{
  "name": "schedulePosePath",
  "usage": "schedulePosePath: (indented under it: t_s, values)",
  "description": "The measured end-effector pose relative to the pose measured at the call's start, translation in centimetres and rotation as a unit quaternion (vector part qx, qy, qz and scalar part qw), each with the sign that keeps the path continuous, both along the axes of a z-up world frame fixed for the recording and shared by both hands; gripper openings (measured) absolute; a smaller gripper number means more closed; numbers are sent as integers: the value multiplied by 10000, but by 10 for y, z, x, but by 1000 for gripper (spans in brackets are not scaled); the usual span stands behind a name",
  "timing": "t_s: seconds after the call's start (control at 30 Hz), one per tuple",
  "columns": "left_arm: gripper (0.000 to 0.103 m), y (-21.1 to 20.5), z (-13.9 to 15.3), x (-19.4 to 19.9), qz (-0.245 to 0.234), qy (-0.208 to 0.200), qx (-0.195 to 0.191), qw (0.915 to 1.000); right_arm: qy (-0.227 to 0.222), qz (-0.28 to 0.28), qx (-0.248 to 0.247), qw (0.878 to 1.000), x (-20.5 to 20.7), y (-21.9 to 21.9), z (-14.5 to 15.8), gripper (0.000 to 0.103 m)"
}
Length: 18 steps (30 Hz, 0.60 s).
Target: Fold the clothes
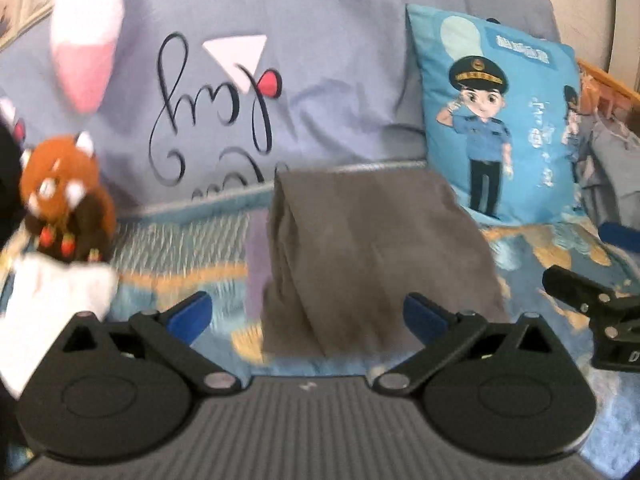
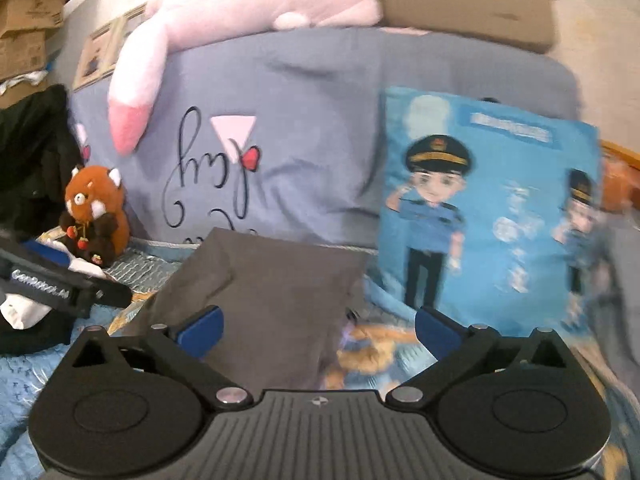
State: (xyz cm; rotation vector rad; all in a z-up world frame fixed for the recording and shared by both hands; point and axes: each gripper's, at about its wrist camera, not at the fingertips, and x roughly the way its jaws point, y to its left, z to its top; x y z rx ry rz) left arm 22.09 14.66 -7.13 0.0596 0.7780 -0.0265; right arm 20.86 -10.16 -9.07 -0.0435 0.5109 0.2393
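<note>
Both claws, the left gripper (image 1: 307, 316) and right gripper (image 2: 319, 330), gape wide and empty above the bedspread (image 1: 176, 256), the folded grey garment (image 1: 372, 256) lying just ahead, seemingly nearer the left, long axis running away toward the pillows.

A bed (image 1: 172, 248) covered in a blue and orange patterned spread is seen, backed by a large grey-blue cushion (image 1: 320, 80) printed with script. Cardboard boxes (image 2: 32, 28) are stacked at the left, against a pale wall (image 2: 592, 20).
</note>
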Motion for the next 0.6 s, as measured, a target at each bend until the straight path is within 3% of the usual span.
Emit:
schedulePosePath:
  t_s: [0.07, 0.23, 0.4, 0.6]
  values:
    - [103, -9, 10, -32, -23, 28, -157, 9999, 70, -210, -44, 9997, -25, -5, 8, 103]
    - [103, -43, 41, -102, 134, -20, 94, 9999, 225, -473, 36, 9986, -91, -25, 36, 103]
    - [103, -68, 76, -165, 183, -299, -101, 9993, 438, -607, 507, 9959, -140, -46, 59, 103]
    - [103, -97, 93, -221, 140, -475, 189, 9986, 322, -751, 649, 9945, -184, -55, 69, 103]
